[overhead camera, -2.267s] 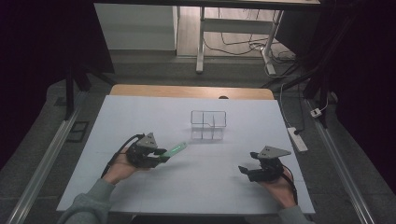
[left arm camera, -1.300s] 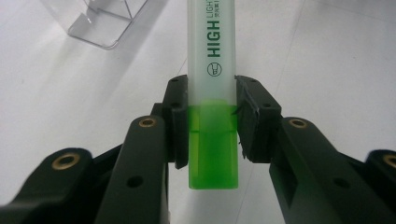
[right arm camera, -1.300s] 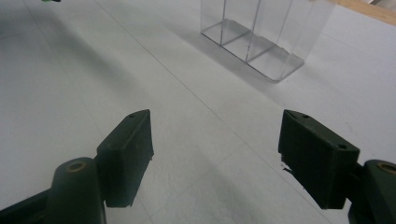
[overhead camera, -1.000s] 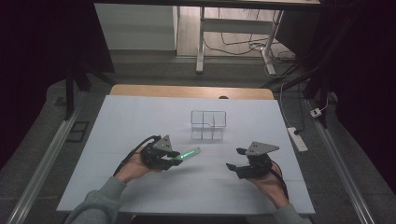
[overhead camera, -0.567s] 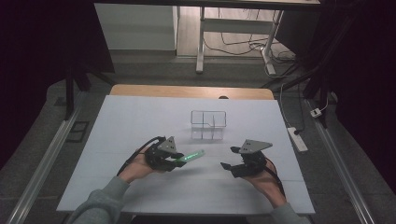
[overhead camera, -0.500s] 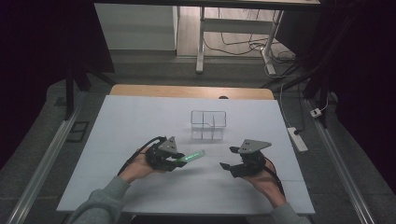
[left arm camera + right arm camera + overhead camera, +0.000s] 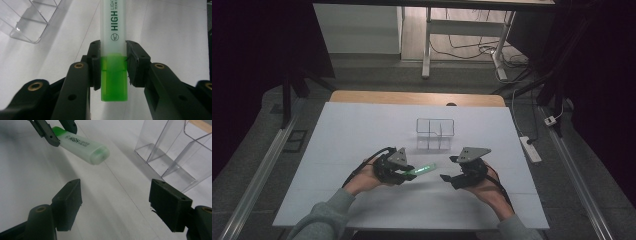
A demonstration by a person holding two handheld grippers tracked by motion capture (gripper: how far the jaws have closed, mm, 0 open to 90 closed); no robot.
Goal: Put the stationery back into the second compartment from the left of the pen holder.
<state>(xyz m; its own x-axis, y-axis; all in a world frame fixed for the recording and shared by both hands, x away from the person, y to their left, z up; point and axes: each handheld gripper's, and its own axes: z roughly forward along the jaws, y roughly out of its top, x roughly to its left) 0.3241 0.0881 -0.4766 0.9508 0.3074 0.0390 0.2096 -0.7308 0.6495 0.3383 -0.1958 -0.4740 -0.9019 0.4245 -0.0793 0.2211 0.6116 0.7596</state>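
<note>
on the white table, your left gripper clamps the green highlighter near the clear organizer; your right gripper gapes empty; handover and stowing remain.

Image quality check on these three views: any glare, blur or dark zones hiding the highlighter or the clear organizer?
High view: room dark around the evenly lit white table; clear organizer faint, highlighter small but bright. Left gripper view: highlighter sharp between the left gripper pads, print legible; organizer soft. Right gripper view: right gripper blurred up close; highlighter readable, soft shadow beneath it.
</note>
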